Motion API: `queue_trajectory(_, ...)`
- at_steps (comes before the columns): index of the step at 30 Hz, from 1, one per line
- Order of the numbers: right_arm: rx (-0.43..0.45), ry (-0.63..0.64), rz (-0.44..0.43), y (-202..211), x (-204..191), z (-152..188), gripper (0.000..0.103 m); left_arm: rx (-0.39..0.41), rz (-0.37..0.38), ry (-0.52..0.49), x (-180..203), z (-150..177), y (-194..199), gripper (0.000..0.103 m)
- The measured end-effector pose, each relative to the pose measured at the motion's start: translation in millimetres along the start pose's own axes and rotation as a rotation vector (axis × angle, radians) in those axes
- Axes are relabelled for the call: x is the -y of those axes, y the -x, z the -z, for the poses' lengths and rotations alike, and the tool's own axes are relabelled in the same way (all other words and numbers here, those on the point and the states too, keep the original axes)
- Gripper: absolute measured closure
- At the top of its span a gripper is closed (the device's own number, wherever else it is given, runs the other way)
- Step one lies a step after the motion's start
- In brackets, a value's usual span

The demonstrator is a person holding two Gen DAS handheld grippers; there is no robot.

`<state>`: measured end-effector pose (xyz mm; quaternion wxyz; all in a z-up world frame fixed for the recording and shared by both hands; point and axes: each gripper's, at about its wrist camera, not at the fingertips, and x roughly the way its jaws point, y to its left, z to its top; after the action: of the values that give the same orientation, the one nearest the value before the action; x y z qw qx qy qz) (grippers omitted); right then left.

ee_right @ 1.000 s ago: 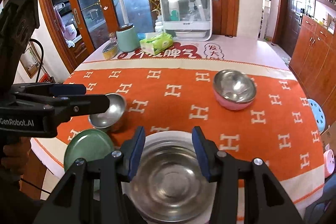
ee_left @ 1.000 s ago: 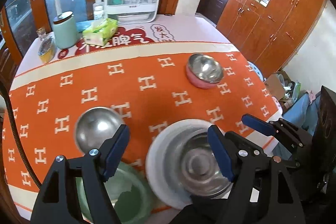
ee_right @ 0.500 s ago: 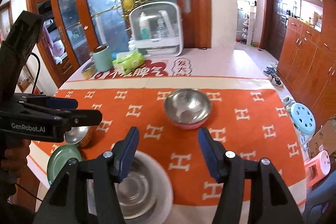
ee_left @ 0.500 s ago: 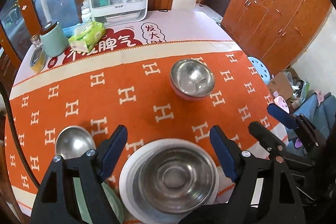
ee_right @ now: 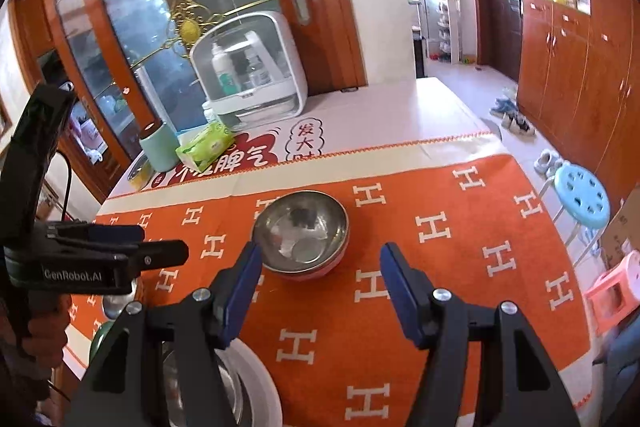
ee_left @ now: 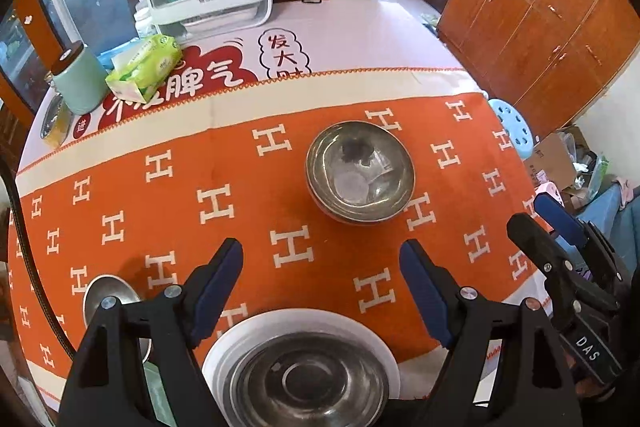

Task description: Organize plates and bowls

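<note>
The right gripper (ee_right: 320, 285) hangs above the orange cloth (ee_right: 460, 267) with its blue-padded jaws spread wide and nothing between them; the left gripper (ee_left: 320, 287) is likewise released and empty, hovering over the near edge of the table. Over the last second both have lifted and swung away from the near stack: the white plate (ee_left: 372, 339) with the shallow steel dish (ee_left: 304, 383) resting in it, which had sat right between the fingers of each, has slid down to the bottom of the left view and to the lower left corner of the right view. The steel bowl with the pink base (ee_right: 301, 233) has meanwhile grown larger and drawn in just ahead of the right gripper's left pad, near its line of reach but not yet between the jaws. That suggests the near stack is settled for now and this bowl is probably the next piece to gather. It stands upright near the middle of the cloth, well apart from the stack. The small steel bowl (ee_left: 106, 293) and the green plate (ee_left: 154, 387) lie at the near left, partly hidden behind the left gripper's arm.
</note>
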<state>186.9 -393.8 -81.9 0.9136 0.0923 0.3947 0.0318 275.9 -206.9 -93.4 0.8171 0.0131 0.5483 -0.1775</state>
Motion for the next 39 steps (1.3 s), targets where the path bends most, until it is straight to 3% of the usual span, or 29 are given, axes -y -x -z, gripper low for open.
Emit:
queue_trajectory(10,-0.118,-0.097,-0.086,-55,27,-4,0.041,-0.08,-0.021,0.02,3,-22,-52,0.024)
queue_trajectory(16,-0.216,-0.179,-0.178,-101,41,4,0.041,-0.138,0.006,0.049,0,-30,-92,0.024)
queue_trajectory(28,-0.313,-0.27,-0.25,-150,53,16,0.041,-0.181,0.087,0.114,-7,-38,-150,0.025)
queue_trajectory(32,-0.341,-0.285,-0.268,-159,55,20,0.044,-0.184,0.095,0.133,-8,-40,-163,0.029)
queue_trajectory(39,-0.356,-0.275,-0.297,-169,51,22,0.056,-0.182,0.131,0.173,-15,-40,-178,0.048)
